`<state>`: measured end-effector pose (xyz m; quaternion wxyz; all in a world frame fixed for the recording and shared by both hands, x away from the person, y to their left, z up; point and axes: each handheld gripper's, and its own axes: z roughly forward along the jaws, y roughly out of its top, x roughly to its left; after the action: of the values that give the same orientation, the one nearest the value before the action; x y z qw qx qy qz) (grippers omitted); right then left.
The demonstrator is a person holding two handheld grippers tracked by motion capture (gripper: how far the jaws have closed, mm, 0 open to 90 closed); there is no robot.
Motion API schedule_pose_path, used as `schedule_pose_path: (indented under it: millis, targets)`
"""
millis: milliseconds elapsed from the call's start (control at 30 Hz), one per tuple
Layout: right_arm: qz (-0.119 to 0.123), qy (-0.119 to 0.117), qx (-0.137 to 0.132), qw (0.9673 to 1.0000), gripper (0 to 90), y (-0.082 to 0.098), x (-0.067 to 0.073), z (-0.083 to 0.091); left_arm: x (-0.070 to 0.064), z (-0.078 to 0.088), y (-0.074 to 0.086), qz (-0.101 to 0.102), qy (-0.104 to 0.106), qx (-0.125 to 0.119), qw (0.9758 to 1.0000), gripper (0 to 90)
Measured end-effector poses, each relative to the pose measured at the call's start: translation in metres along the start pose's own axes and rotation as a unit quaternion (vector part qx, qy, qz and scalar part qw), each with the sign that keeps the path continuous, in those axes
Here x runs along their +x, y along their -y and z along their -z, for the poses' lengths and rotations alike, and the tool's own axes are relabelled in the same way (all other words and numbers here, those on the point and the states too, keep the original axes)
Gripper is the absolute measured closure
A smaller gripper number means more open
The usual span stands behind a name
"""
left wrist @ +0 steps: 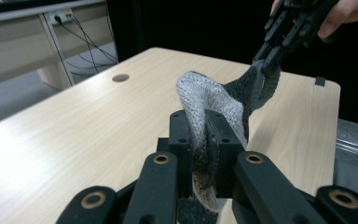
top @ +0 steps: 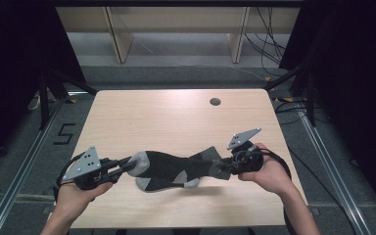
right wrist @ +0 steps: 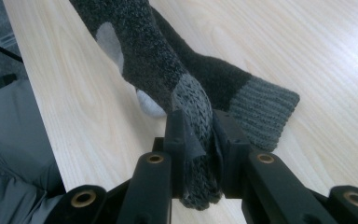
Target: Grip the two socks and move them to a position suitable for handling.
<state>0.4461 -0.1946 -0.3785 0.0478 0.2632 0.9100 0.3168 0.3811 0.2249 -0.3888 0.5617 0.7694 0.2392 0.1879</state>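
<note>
Item: upper sock (top: 176, 164), dark grey knit with light grey toe and heel patches and a ribbed cuff. We found it stretched lengthwise between our two grippers, low over the near half of the surface (top: 176, 117), toe to the left, cuff to the right.

Second item: lower sock (right wrist: 256, 105) of the same pattern, lying under and beside the first. In the right gripper view its ribbed cuff rested flat on the wood, free of the jaws. Whether its toe was caught along with the first at the left end, we could not tell.

Left gripper (left wrist: 204, 151): jaws clamped together on the light grey toe, the knit bunched and folded between the pads.

Right gripper (right wrist: 200, 149): jaws clamped on the ribbed cuff of the upper sock, with cloth squeezed out above and below the pads.

Handling notes, as we judged them: light, soft, limp and stretchy; not fragile, not slippery, since the coarse knit gave the pads good purchase. It kept no shape of its own, so the middle sagged unless both ends were pulled apart. The best holds were the two ends, toe and cuff, taken across the full thickness; a shallow pinch risked catching a single layer. The cuff ribbing seemed the firmer hold.
</note>
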Motion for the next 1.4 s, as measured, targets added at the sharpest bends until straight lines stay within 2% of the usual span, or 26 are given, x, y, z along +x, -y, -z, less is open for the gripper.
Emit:
schedule_pose_path:
  millis: [67, 100, 133, 167, 267, 400, 467, 500, 600, 700, 767, 800, 867, 900, 967, 1100, 1233, 1300, 1333, 1367, 1400]
  targets:
    - [0.002, 0.005, 0.003, 1.0000, 77.6, 0.000, -0.001, -0.001, 0.001, -0.001, 0.003, 0.003, -0.001, 0.005, 1.0000, 81.9]
    - [-0.003, 0.000, 0.011, 0.9999, 77.5, 0.001, -0.002, -0.004, 0.002, -0.004, 0.009, 0.011, -0.001, 0.009, 0.9999, 81.9]
    - [-0.012, 0.005, 0.021, 0.9997, 77.6, 0.001, -0.001, -0.004, 0.002, -0.005, 0.010, 0.011, 0.000, 0.008, 0.9999, 82.0]
    - [-0.011, -0.002, 0.022, 0.9997, 77.5, 0.001, -0.002, -0.005, 0.002, -0.007, 0.012, 0.013, 0.000, 0.011, 0.9999, 82.0]
    - [-0.001, 0.006, 0.027, 0.9996, 77.5, 0.001, -0.005, -0.006, 0.000, -0.011, 0.016, 0.016, 0.003, 0.014, 0.9998, 81.9]
    - [-0.006, 0.013, 0.034, 0.9993, 77.2, 0.001, -0.011, -0.008, 0.000, -0.018, 0.023, 0.018, 0.006, 0.027, 0.9995, 82.0]
    - [-0.027, 0.017, 0.048, 0.9984, 77.1, 0.000, -0.011, -0.009, 0.000, -0.021, 0.027, 0.023, 0.007, 0.032, 0.9992, 82.0]
    - [-0.018, 0.019, 0.048, 0.9985, 77.1, -0.001, -0.014, -0.011, 0.001, -0.022, 0.028, 0.025, 0.007, 0.035, 0.9991, 81.9]
    - [-0.021, 0.022, 0.055, 0.9980, 77.1, -0.002, -0.016, -0.015, 0.004, -0.026, 0.033, 0.032, 0.005, 0.039, 0.9987, 81.9]
    - [-0.015, 0.025, 0.058, 0.9979, 76.8, -0.006, -0.023, -0.022, 0.011, -0.031, 0.042, 0.042, -0.006, 0.055, 0.9976, 81.9]
    - [-0.030, 0.035, 0.067, 0.9967, 76.1, -0.010, -0.024, -0.025, 0.013, -0.033, 0.046, 0.045, -0.008, 0.060, 0.9971, 81.9]
    - [-0.022, 0.039, 0.066, 0.9968, 75.7, -0.012, -0.025, -0.026, 0.014, -0.034, 0.049, 0.046, -0.009, 0.064, 0.9968, 81.9]
    - [-0.023, 0.047, 0.069, 0.9963, 75.5, -0.014, -0.026, -0.028, 0.015, -0.036, 0.051, 0.047, -0.009, 0.068, 0.9965, 81.9]
    - [-0.017, 0.057, 0.075, 0.9954, 74.9, -0.020, -0.027, -0.033, 0.017, -0.037, 0.055, 0.049, -0.015, 0.076, 0.9957, 81.9]
    - [-0.015, 0.063, 0.077, 0.9949, 74.7, -0.024, -0.028, -0.038, 0.019, -0.038, 0.059, 0.056, -0.018, 0.081, 0.9950, 81.9]
    - [-0.005, 0.082, 0.083, 0.9932, 73.8, -0.033, -0.032, -0.051, 0.021, -0.040, 0.064, 0.056, -0.021, 0.090, 0.9942, 81.9]
    - [-0.005, 0.100, 0.086, 0.9912, 71.8, -0.037, -0.035, -0.064, 0.022, -0.042, 0.070, 0.057, -0.027, 0.102, 0.9928, 81.9]
    - [-0.005, 0.115, 0.082, 0.9900, 69.0, -0.038, -0.036, -0.069, 0.022, -0.043, 0.072, 0.055, -0.027, 0.105, 0.9926, 81.9]
    - [-0.005, 0.115, 0.082, 0.9900, 69.0, -0.038, -0.036, -0.069, 0.022, -0.043, 0.072, 0.055, -0.027, 0.105, 0.9926, 81.9]
    - [-0.003, 0.139, 0.072, 0.9877, 64.3, -0.038, -0.038, -0.072, 0.023, -0.043, 0.074, 0.051, -0.031, 0.114, 0.9917, 81.8]
    - [-0.004, 0.150, 0.066, 0.9865, 61.7, -0.038, -0.039, -0.071, 0.022, -0.043, 0.075, 0.051, -0.034, 0.116, 0.9914, 81.8]
